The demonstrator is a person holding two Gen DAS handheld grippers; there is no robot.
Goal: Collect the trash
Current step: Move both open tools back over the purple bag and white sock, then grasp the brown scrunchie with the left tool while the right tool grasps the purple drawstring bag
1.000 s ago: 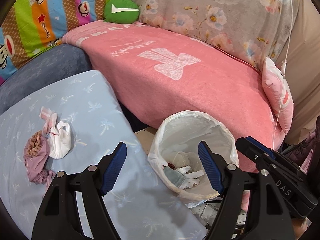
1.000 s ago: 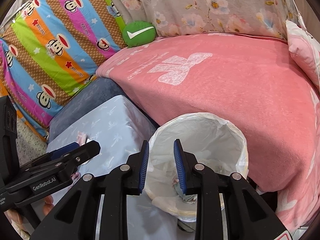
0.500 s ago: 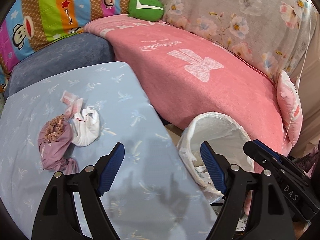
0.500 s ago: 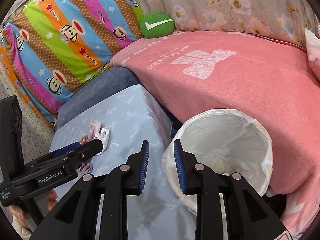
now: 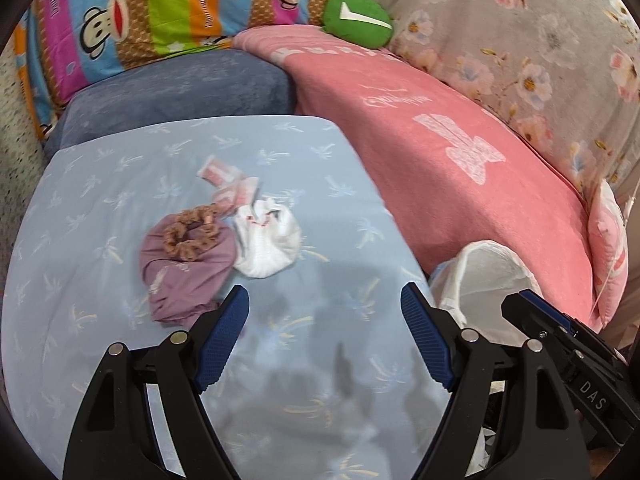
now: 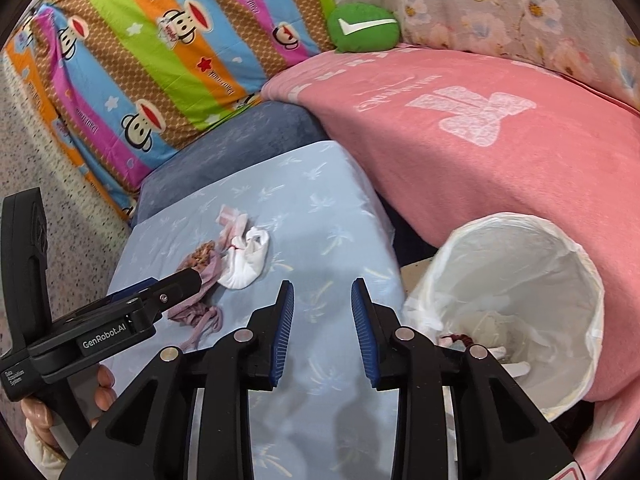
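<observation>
A small pile lies on the light blue table (image 5: 120,184): a white cloth bundle (image 5: 268,240), a mauve cloth (image 5: 184,276) with a brown scrunchie (image 5: 192,232) on it, and pink-white wrappers (image 5: 228,184). The pile also shows in the right wrist view, with the white bundle (image 6: 246,258). My left gripper (image 5: 324,338) is open and empty, just in front of the pile. My right gripper (image 6: 322,332) is open with a narrow gap, empty, over the table. A white-lined trash bin (image 6: 520,300) stands right of the table with trash in it.
A pink blanket (image 5: 460,160) covers the sofa behind the bin. A blue-grey cushion (image 5: 180,88), striped monkey pillows (image 6: 160,52) and a green round cushion (image 5: 356,20) lie behind the table. The table's right edge (image 6: 384,248) borders the bin.
Both grippers swung left from over the bin to over the table. The pile moved toward the centre of the left wrist view. The right jaws opened slightly wider.
</observation>
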